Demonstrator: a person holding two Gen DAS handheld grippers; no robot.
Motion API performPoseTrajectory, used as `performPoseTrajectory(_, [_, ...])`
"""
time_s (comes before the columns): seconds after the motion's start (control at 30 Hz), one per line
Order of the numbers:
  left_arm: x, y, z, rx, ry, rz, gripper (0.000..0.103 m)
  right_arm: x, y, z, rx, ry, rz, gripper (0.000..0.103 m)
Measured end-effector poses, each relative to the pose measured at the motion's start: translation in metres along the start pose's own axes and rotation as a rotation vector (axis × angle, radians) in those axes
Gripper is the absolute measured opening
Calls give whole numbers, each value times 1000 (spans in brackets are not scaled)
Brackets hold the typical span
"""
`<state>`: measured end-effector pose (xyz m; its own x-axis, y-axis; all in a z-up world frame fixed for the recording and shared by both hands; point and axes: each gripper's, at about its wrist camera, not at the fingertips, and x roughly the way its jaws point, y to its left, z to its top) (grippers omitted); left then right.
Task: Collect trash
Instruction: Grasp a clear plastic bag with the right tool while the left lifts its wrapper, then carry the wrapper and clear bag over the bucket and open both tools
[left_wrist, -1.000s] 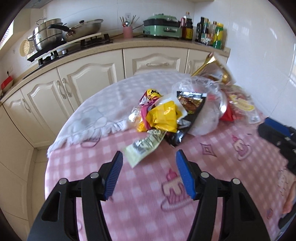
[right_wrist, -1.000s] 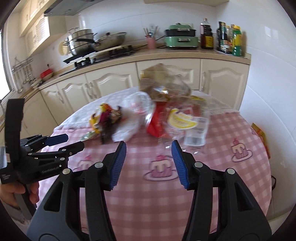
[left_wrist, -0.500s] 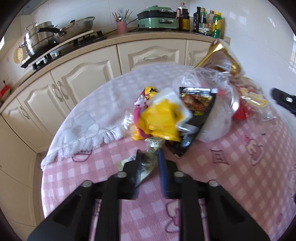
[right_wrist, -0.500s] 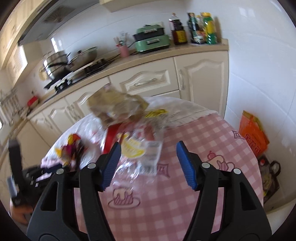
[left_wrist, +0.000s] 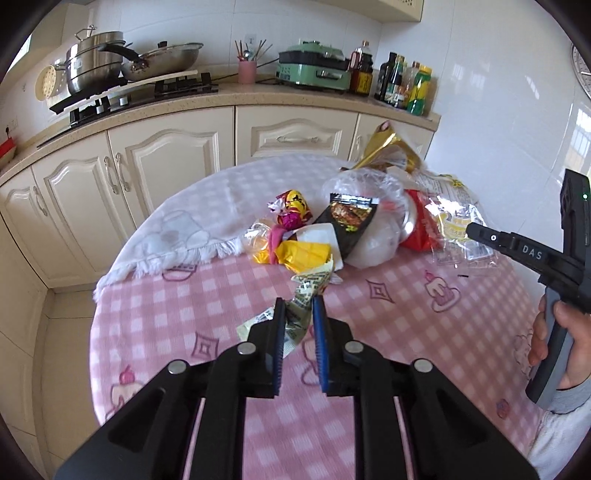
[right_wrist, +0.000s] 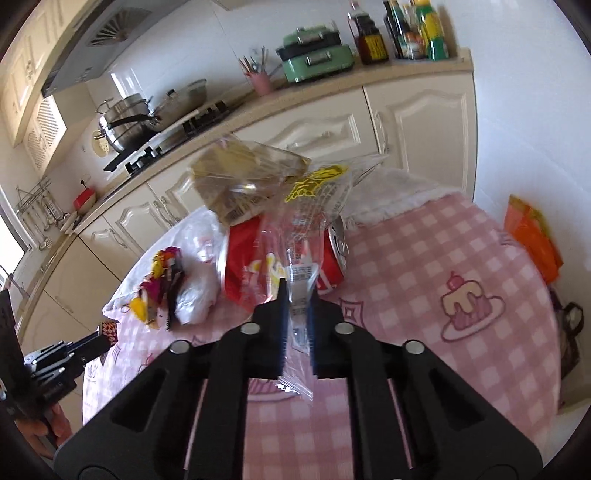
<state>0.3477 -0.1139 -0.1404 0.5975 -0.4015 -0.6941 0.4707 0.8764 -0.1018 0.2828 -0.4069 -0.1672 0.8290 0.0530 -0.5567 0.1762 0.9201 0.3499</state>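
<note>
While the round table (left_wrist: 207, 325) carries a pink checked cloth and a heap of trash (left_wrist: 354, 229), the right gripper (right_wrist: 296, 295), its jaws just closed, clamps a clear plastic bag (right_wrist: 299, 236), and the left gripper (left_wrist: 298, 306) pinches a pale green wrapper (left_wrist: 306, 291) beside the heap.

- The left tool (left_wrist: 298, 308) has black plastic arms, each with two round silver screw heads, and blue ribbed pads.
- The right tool (right_wrist: 296, 295) is built alike; from the side it bears white letters "DAS" and a grey handle.
- A pale sleeve (left_wrist: 557, 439) covers the wrist.
</note>
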Motion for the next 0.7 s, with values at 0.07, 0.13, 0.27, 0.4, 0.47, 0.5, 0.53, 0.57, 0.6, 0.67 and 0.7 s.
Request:
performPoseTrajectory(0.07, [-10, 0, -4, -12, -11, -17, 14, -17, 8, -5, -18, -34, -12, 6])
performPoseTrajectory(0.13, [-22, 0, -10, -24, -25, -34, 14, -34, 16, -10, -31, -63, -14, 6])
performPoseTrajectory(0.27, [-48, -1, -23, -40, -62, -50, 14, -68, 39, -22, -65, -115, 3, 6])
performPoseTrajectory(0.4, [-79, 5, -37, -64, -109, -64, 14, -87, 71, -33, -110, -125, 61, 6])
performPoseTrajectory(0.47, [-95, 14, -45, -88, -133, -70, 14, -91, 99, -42, -153, -115, 107, 6])
performPoseTrajectory(0.5, [-101, 18, -48, -98, -141, -71, 14, -91, 114, -48, -175, -107, 133, 6])
performPoseTrajectory(0.53, [-108, 24, -52, -110, -151, -71, 14, -91, 126, -53, -193, -101, 150, 6])
performPoseTrajectory(0.57, [-118, 32, -58, -125, -165, -68, 14, -90, 143, -61, -220, -86, 177, 6])
performPoseTrajectory(0.6, [-124, 38, -63, -136, -175, -65, 14, -87, 162, -68, -247, -70, 205, 6])
performPoseTrajectory(0.67, [-142, 58, -77, -167, -197, -44, 14, -81, 193, -85, -293, -42, 252, 6])
performPoseTrajectory(0.7, [-149, 66, -83, -179, -204, -33, 14, -77, 213, -94, -321, -23, 281, 6])
